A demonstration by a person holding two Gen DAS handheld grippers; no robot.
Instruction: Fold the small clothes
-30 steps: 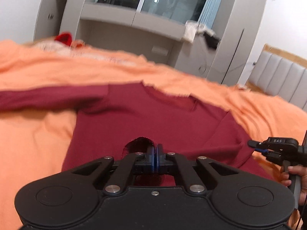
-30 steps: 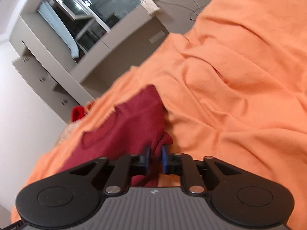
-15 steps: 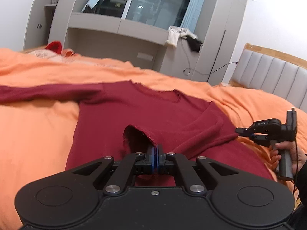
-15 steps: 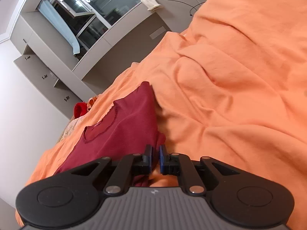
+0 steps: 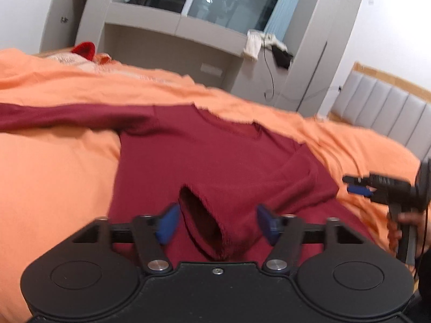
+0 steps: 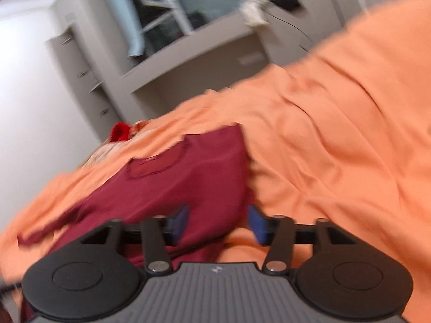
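While both jaws are opening, left gripper [image 5: 216, 222] and right gripper [image 6: 216, 222] straddle the maroon shirt [image 5: 215, 156] unpinched, on an orange bedsheet [image 5: 54, 177] below a grey cabinet [image 5: 172, 40]

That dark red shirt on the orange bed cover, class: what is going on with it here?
A person is folding the dark red long-sleeved shirt on the orange bed cover with two hand-held grippers. One sleeve lies folded across the body. Both the left gripper and right gripper are opening, letting go; fabric lies loose between the jaws.
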